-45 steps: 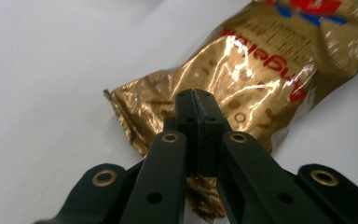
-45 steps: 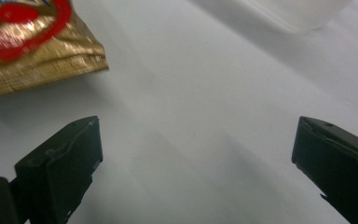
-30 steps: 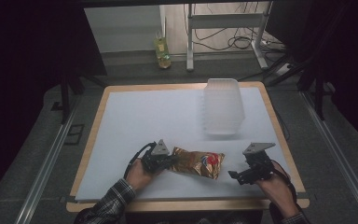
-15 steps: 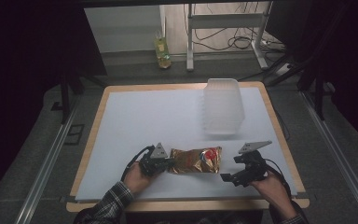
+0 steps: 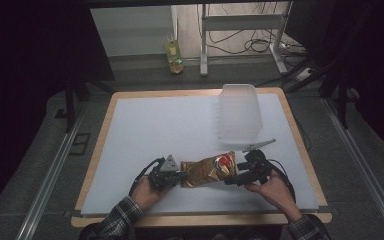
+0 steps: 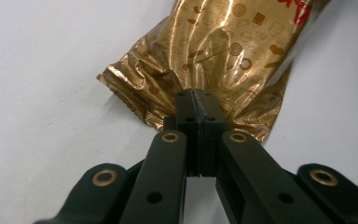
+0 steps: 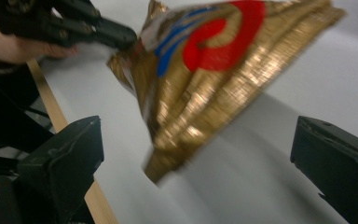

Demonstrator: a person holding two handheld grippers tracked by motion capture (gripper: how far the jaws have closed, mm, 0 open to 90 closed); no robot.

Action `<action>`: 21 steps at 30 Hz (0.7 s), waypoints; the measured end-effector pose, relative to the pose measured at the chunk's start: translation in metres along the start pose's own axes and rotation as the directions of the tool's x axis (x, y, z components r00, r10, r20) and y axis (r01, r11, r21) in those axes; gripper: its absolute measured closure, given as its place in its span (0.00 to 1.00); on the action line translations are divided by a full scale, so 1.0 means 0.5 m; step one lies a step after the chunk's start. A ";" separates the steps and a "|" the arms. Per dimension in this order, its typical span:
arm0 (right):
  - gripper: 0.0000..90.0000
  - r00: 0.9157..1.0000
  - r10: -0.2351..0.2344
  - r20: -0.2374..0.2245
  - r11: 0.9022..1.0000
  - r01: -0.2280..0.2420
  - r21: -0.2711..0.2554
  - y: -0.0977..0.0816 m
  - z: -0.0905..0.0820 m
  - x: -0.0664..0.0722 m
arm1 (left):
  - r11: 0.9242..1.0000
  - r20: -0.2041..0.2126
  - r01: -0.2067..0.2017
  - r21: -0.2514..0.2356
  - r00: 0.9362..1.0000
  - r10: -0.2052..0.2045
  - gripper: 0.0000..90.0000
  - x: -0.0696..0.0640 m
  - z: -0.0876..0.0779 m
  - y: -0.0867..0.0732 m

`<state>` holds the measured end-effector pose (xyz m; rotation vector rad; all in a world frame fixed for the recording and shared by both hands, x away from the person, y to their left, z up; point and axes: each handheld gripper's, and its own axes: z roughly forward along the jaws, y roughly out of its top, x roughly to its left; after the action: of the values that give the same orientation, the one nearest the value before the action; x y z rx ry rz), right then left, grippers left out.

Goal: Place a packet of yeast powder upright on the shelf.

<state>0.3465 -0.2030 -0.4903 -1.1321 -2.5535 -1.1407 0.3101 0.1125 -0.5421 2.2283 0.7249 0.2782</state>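
Near the table's point(image 5: 130, 150) front edge, a crinkled gold foil bag point(image 5: 207, 170) lies with its long axis left to right. The left gripper point(image 5: 179, 176) is clamped on its left end. The right gripper point(image 5: 232, 180), jaws wide and just closing slightly, faces the right end, not gripping. Farther right stands a translucent plastic tub point(image 5: 238, 112).

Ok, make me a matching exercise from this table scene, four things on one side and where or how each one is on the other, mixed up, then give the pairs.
Things:
1. left gripper
2. right gripper
3. gold snack bag
4. clear plastic tub

States:
A. upside down toward the far right of the white table top
B. jaws wide open, one on each side of the bag's end
C. clamped shut on the bag's crimped edge
D. stretched between the two grippers

Pairs: 1-C, 2-B, 3-D, 4-A
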 end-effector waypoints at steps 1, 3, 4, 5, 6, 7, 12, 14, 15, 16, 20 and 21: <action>0.07 1.000 0.000 0.000 1.000 0.000 0.000 0.000 0.000 0.000 | 1.000 0.001 -0.009 0.007 1.000 0.009 1.00 0.000 -0.002 0.000; 0.12 1.000 0.018 -0.002 1.000 -0.018 -0.005 0.011 0.006 -0.001 | 1.000 0.002 -0.013 0.008 1.000 0.013 1.00 0.000 -0.002 -0.001; 0.15 1.000 0.026 -0.006 1.000 -0.026 -0.007 0.016 0.010 -0.002 | 1.000 0.004 -0.012 0.008 1.000 0.011 1.00 0.001 -0.002 0.000; 0.18 0.999 0.035 -0.010 0.999 -0.035 -0.009 0.022 0.013 -0.002 | 1.000 0.005 -0.012 0.008 1.000 0.012 1.00 0.001 -0.002 -0.001; 0.21 0.999 0.041 -0.016 0.999 -0.041 -0.008 0.029 0.019 -0.004 | 1.000 0.006 -0.012 0.008 1.000 0.012 1.00 0.001 -0.002 -0.001; 0.27 0.998 0.056 -0.026 0.998 -0.056 -0.007 0.039 0.029 -0.005 | 1.000 0.006 -0.012 0.007 1.000 0.012 1.00 0.001 -0.002 -0.001; 0.41 0.994 0.093 -0.064 0.996 -0.093 0.006 0.060 0.056 -0.006 | 1.000 0.006 -0.018 0.004 1.000 0.018 1.00 0.001 -0.002 -0.001; 0.43 0.993 0.100 -0.069 0.995 -0.100 0.002 0.062 0.058 -0.005 | 1.000 0.006 -0.019 0.004 1.000 0.019 1.00 0.001 -0.002 -0.001; 0.47 0.991 0.109 -0.081 0.994 -0.110 -0.007 0.065 0.063 -0.005 | 1.000 0.006 -0.020 0.003 1.000 0.020 1.00 0.001 -0.002 -0.001; 0.49 0.990 0.111 -0.085 0.994 -0.113 -0.009 0.067 0.065 -0.005 | 1.000 0.006 -0.020 0.003 1.000 0.020 1.00 0.001 -0.002 -0.001; 0.54 0.988 0.113 -0.101 0.993 -0.114 -0.004 0.070 0.075 -0.004 | 1.000 0.005 -0.016 -0.003 1.000 0.016 1.00 -0.001 -0.001 -0.001; 0.57 0.989 0.106 -0.103 0.994 -0.107 0.001 0.072 0.082 -0.002 | 1.000 0.005 -0.012 -0.004 1.000 0.012 1.00 -0.001 -0.001 -0.002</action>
<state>0.3789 -0.1602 -0.4986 -1.1631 -2.3843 -1.1495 0.3093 0.1131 -0.5424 2.2296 0.7072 0.2794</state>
